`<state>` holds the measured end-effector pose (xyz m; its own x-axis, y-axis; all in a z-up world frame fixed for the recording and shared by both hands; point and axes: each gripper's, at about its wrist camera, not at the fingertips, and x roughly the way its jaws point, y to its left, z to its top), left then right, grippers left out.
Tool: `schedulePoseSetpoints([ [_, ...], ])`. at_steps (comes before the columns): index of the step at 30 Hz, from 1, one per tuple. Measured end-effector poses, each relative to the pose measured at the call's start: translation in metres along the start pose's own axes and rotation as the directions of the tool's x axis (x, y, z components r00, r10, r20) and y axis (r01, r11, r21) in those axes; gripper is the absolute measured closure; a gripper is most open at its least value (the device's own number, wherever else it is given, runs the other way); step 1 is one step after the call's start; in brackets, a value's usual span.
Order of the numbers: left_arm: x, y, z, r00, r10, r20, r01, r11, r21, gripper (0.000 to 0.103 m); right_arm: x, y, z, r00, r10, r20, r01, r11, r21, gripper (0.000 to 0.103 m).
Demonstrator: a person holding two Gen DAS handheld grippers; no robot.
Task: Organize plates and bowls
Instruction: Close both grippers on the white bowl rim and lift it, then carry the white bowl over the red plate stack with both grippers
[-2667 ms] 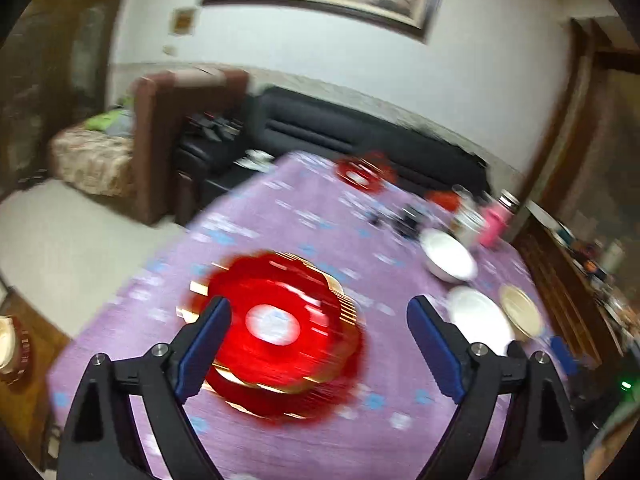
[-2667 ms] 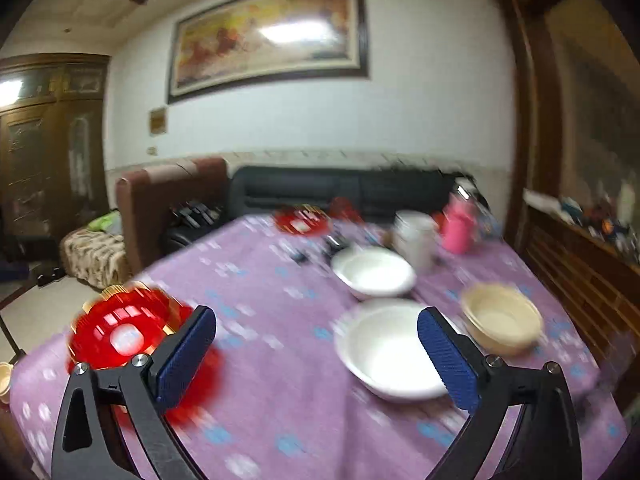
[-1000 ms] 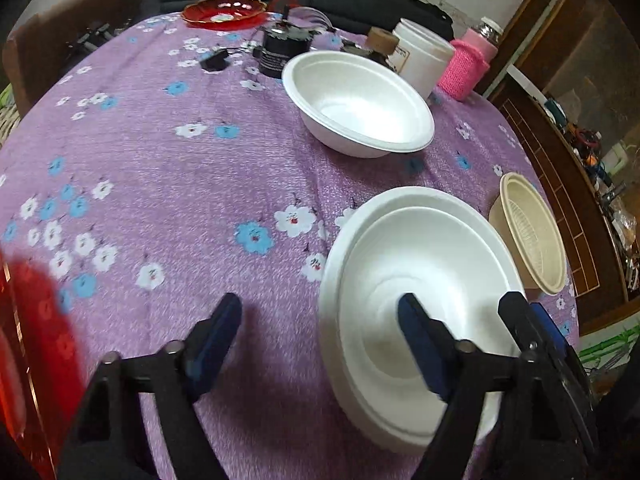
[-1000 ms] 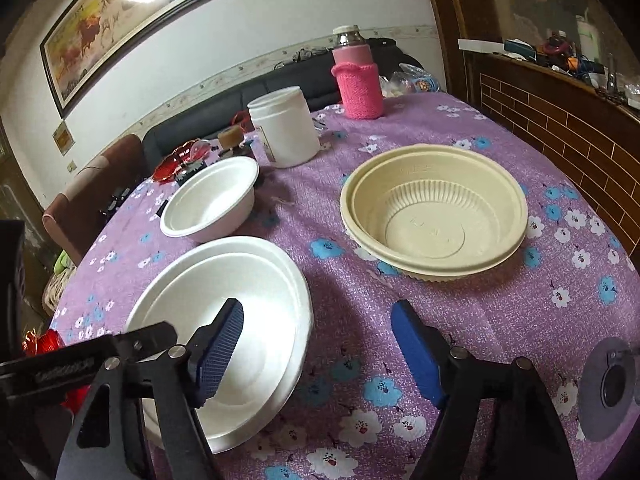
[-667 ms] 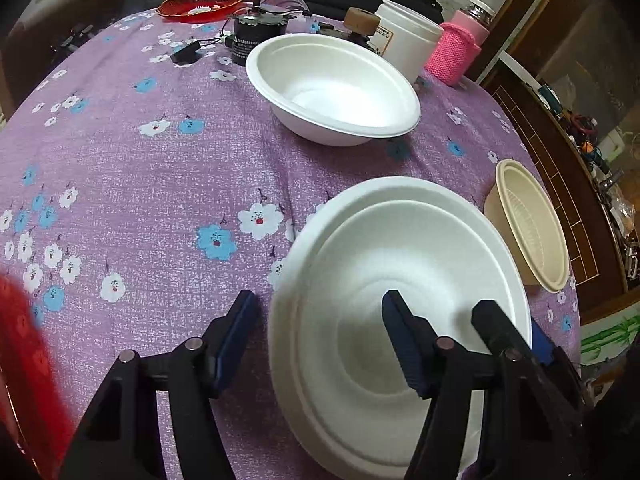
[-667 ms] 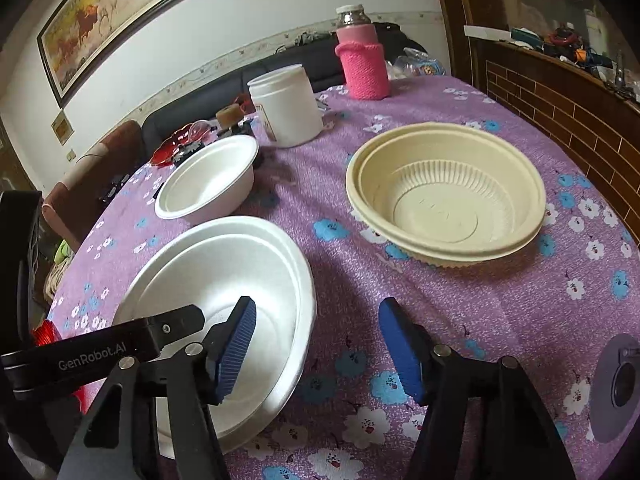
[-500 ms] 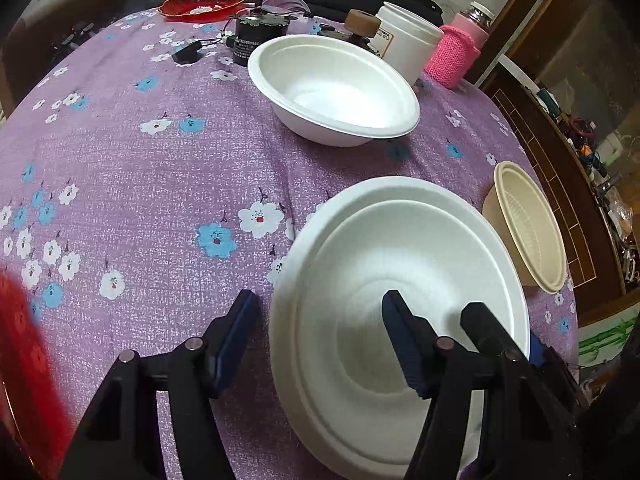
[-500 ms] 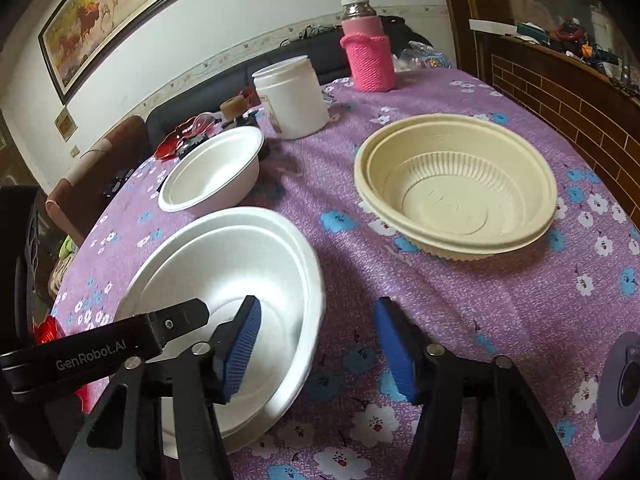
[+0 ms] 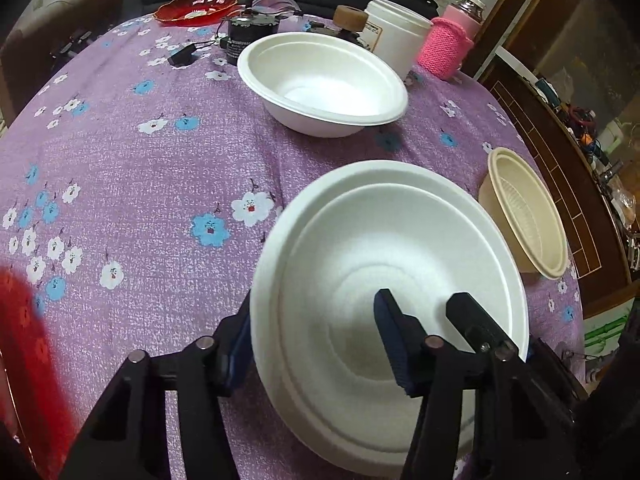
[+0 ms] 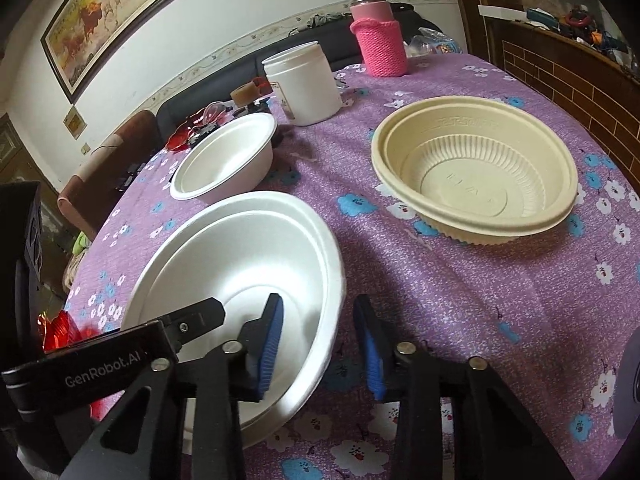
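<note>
With both grippers working the same big white bowl [image 9: 384, 280] from opposite edges, the relation that matters is rim vs fingers on each side. The bowl sits on the purple-clothed table [image 9: 120, 160], nearest the cameras; it looks like two nested shells, though I can't tell for sure.

Left gripper [image 9: 316, 344]: straddles the bowl's left rim, one finger outside against the wall, the other well inside the basin. Jaws have just been closing with the rim between them. The inner pad is clearly off the wall, so not clamped yet.

Right gripper [image 10: 320, 348]: straddles the right rim the same way, one finger inside, one outside over the cloth. Jaws have also just been closing, and the gap is narrower here, but daylight shows between the outer pad and the rim, so no grip yet.

Other targets lie straight ahead: smaller white bowl [image 9: 324, 84] farther back on the table, beige ribbed bowl [image 10: 476, 176] off to the right, nearer the right gripper. Red plate [image 9: 196, 2] at the far edge.

My read: the two rim pinches need to land about together, else the light foam tips toward the side gripped first.
</note>
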<state>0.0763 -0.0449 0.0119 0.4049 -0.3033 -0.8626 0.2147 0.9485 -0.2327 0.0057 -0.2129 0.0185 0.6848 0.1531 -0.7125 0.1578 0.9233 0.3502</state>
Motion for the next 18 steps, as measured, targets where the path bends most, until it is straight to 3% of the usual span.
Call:
schedulePoseSetpoints([
  [6,-0.007,0.009,-0.001,1.0,-0.026,-0.011,0.026,0.999,-0.032,0.049,-0.003,0.002,0.0,0.999,0.046,0.01,-0.046,0.999,0.005,0.069],
  [11,-0.028,0.035,0.011,0.997,-0.078,-0.001,0.077,0.992,-0.105,0.043,-0.021,0.006,0.0,0.996,0.02,0.089,-0.019,1.0,-0.005,0.056],
  [15,-0.041,0.062,0.04,0.997,-0.072,0.007,0.072,0.987,-0.141,0.043,-0.053,0.019,0.017,0.987,0.039,0.154,-0.038,0.999,-0.007,0.055],
  [18,-0.043,0.079,0.074,0.998,-0.064,0.029,0.068,0.984,-0.167,0.04,-0.059,0.047,0.051,0.986,0.052,0.161,-0.032,0.992,-0.123,0.042],
])
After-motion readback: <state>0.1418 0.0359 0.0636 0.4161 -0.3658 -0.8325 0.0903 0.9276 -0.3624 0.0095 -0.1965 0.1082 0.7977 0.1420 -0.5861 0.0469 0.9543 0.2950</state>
